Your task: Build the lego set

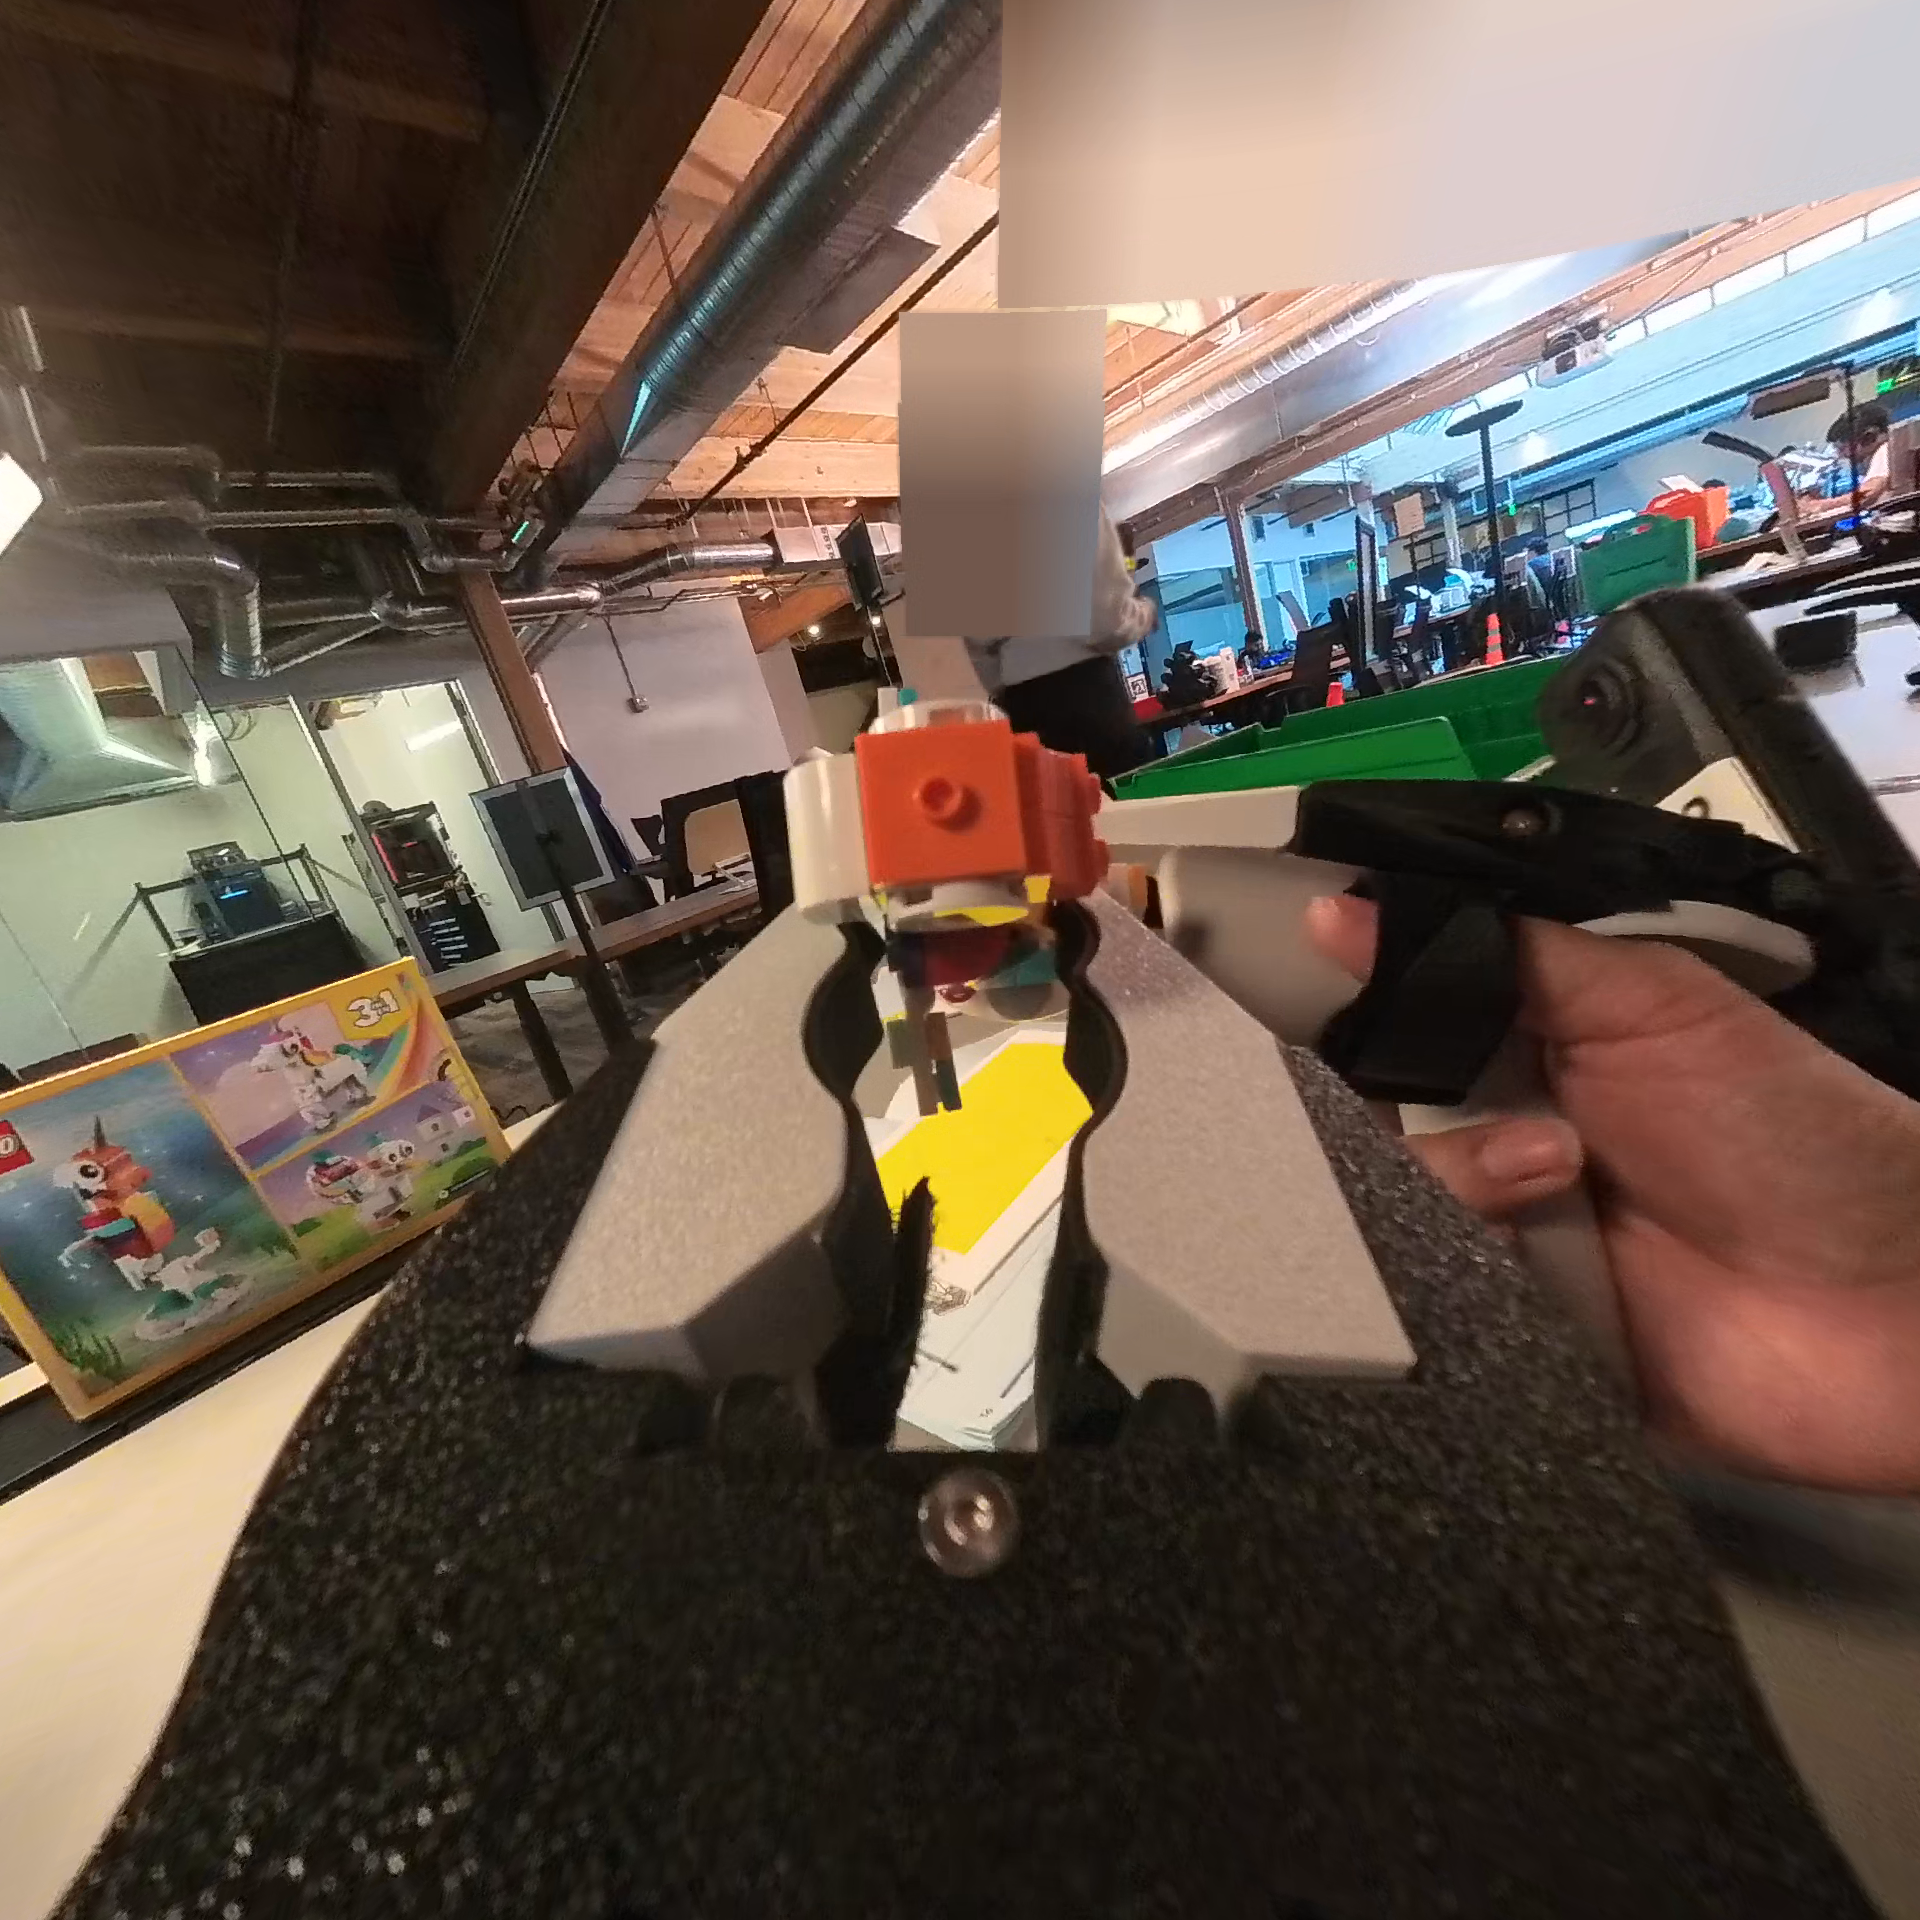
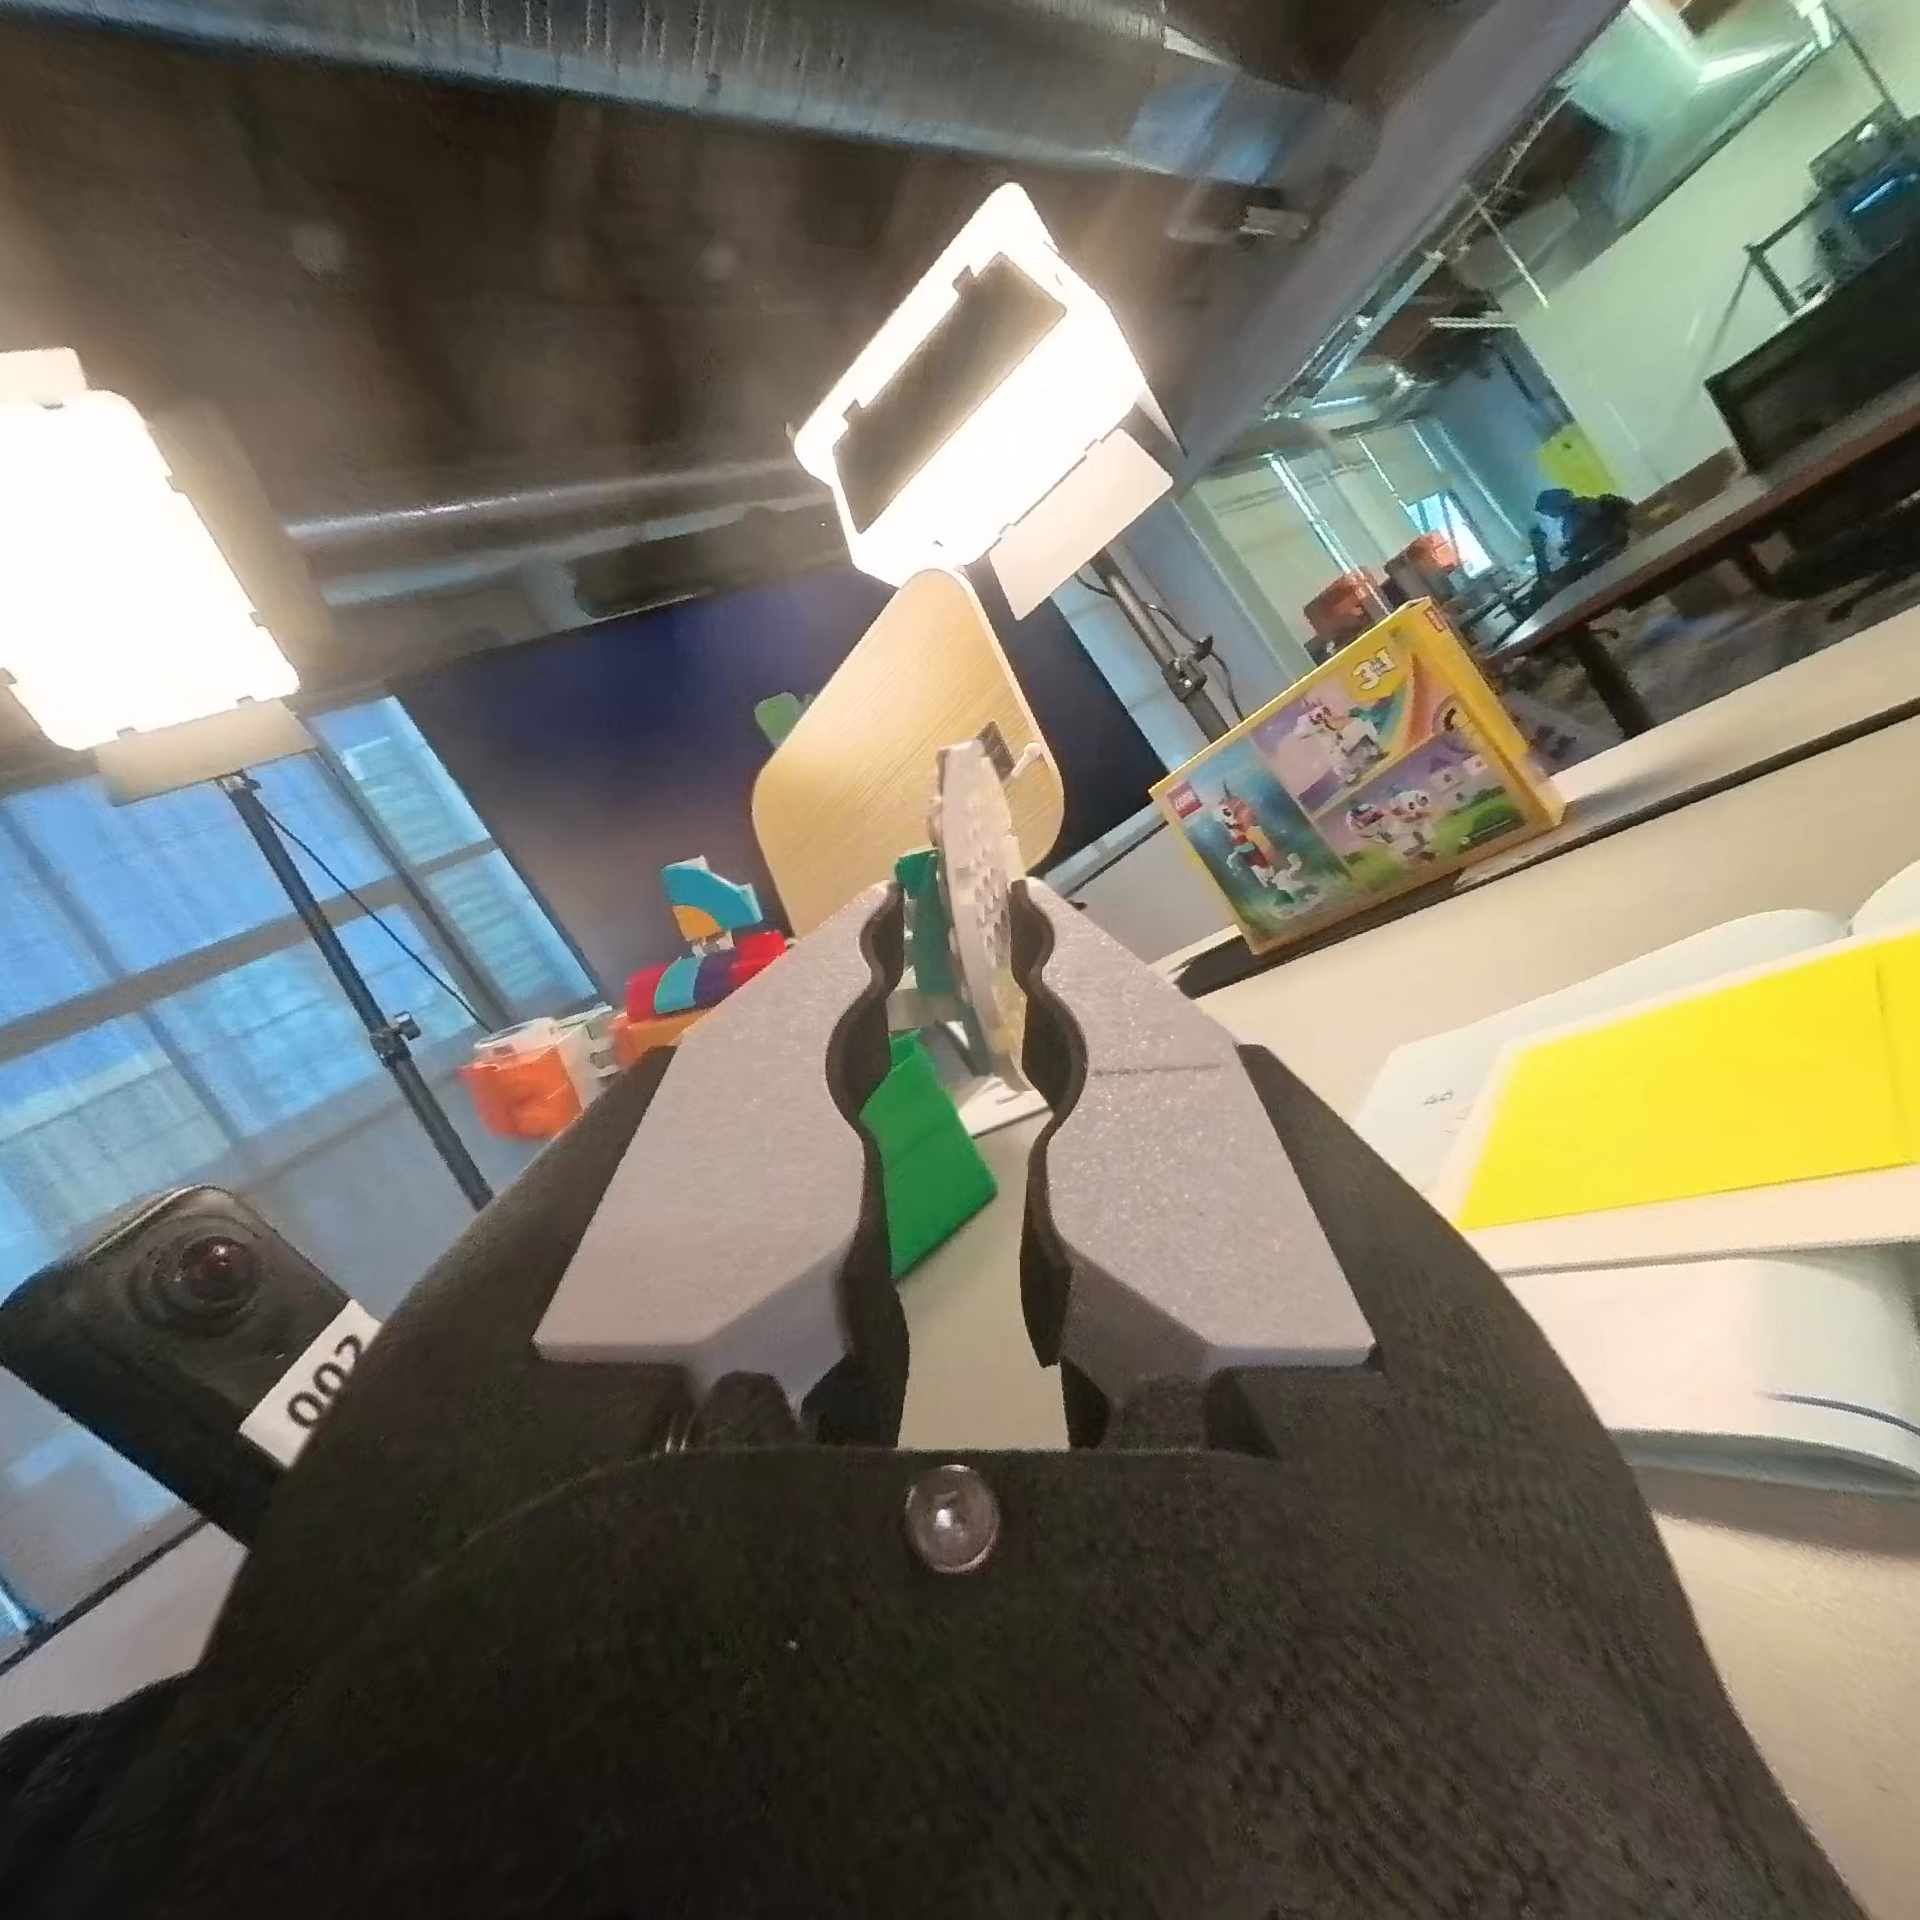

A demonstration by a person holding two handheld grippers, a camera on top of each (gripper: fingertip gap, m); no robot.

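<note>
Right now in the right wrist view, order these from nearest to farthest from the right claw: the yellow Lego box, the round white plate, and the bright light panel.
1. Round white plate: clamped on edge between the right claw's tips.
2. Yellow Lego box: standing on the table, ahead and to the right.
3. Light panel: on its stand beyond the table, high up.

Left wrist view: lego figure (image 1: 940,842) sits at the tips of the left gripper (image 1: 966,935), raised above the table (image 1: 156,1538). Set box (image 1: 223,1174) stands on the table to the left; instruction booklet (image 1: 987,1153) lies below, between the fingers. Right gripper (image 1: 1143,862) meets the figure from the right, bin (image 1: 1351,743) behind it.

Right wrist view: round plate (image 2: 982,883) stands on edge between the right gripper's fingertips. Box stands beyond on the right, booklet nearer on the right.
</note>
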